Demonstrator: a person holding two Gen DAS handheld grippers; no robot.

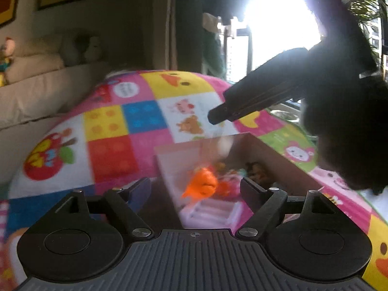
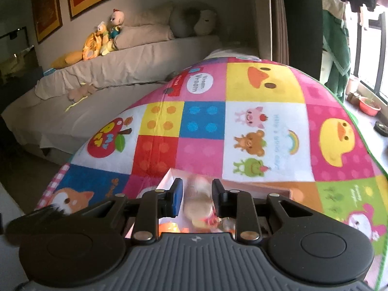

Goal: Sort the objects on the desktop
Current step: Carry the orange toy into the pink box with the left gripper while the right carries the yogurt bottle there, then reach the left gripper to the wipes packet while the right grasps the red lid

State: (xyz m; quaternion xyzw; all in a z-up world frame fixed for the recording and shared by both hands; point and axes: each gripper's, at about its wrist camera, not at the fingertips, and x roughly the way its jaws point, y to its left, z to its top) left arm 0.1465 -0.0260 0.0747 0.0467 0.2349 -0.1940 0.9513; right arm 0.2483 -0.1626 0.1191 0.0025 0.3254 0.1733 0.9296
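The left gripper (image 1: 196, 189) hangs with jaws open and empty above the blurred orange plush fish (image 1: 202, 184) in the pale cardboard box (image 1: 278, 155) on the patchwork-print counter (image 2: 203, 126). The right gripper (image 2: 197, 200), tilted down, clamps a cream plush toy (image 2: 197, 206). Best release it well inside the walls.
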